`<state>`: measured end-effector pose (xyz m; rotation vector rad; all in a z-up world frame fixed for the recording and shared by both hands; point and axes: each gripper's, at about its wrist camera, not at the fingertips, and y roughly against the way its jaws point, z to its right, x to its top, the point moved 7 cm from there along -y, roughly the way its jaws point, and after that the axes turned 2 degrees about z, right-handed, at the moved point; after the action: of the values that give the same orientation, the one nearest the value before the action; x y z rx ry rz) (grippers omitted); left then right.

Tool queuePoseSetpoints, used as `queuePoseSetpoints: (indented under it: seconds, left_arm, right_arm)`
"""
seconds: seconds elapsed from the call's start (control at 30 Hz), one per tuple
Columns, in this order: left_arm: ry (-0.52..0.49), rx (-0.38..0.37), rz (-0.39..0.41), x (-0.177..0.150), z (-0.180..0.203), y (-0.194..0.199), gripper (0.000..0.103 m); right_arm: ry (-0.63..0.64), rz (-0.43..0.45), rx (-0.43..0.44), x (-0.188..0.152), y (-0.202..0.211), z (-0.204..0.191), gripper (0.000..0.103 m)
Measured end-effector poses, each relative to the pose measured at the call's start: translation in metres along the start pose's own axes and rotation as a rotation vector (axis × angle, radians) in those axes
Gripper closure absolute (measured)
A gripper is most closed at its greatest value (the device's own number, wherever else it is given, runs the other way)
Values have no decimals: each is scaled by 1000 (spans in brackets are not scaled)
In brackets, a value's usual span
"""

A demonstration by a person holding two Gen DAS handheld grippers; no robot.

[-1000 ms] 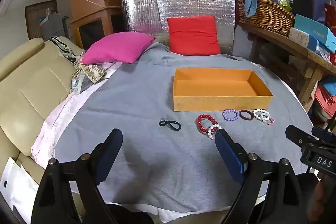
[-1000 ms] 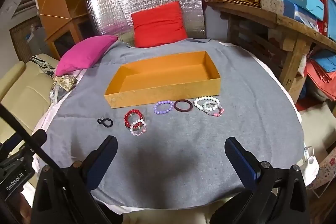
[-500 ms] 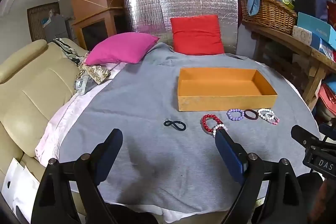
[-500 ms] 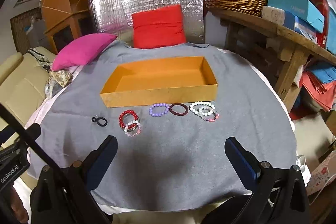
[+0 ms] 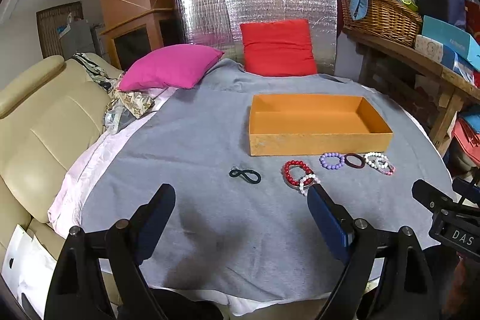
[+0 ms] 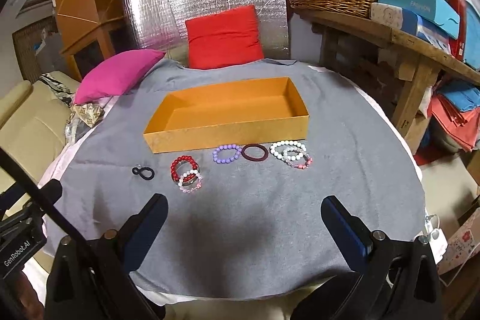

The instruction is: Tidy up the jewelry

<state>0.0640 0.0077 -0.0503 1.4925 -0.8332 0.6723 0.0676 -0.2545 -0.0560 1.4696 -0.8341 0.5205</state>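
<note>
While both my hand-held grippers [image 5: 241,201] [image 6: 244,213] hung released, the orange box [image 6: 228,129] sat empty; every bracelet [image 6: 226,153] waited outside.

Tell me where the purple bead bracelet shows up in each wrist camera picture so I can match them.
Left wrist view: purple bead bracelet right of centre, just in front of the orange box's right half.
Right wrist view: purple bead bracelet near the middle, in front of the box.
Shared landmark: the orange box; the dark maroon ring lies immediately right of the bracelet.
</note>
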Motion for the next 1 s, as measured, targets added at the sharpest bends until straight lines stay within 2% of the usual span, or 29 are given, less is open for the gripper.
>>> queuePoseSetpoints:
  seconds: [0.7, 1.0]
  left_arm:
    - [6, -12, -21, -1, -1, -22, 13]
    - [-10, -33, -19, 9, 5, -51, 13]
  right_arm:
    - [28, -25, -18, 1, -17, -9, 0]
    - [36, -29, -45, 11, -36, -8, 0]
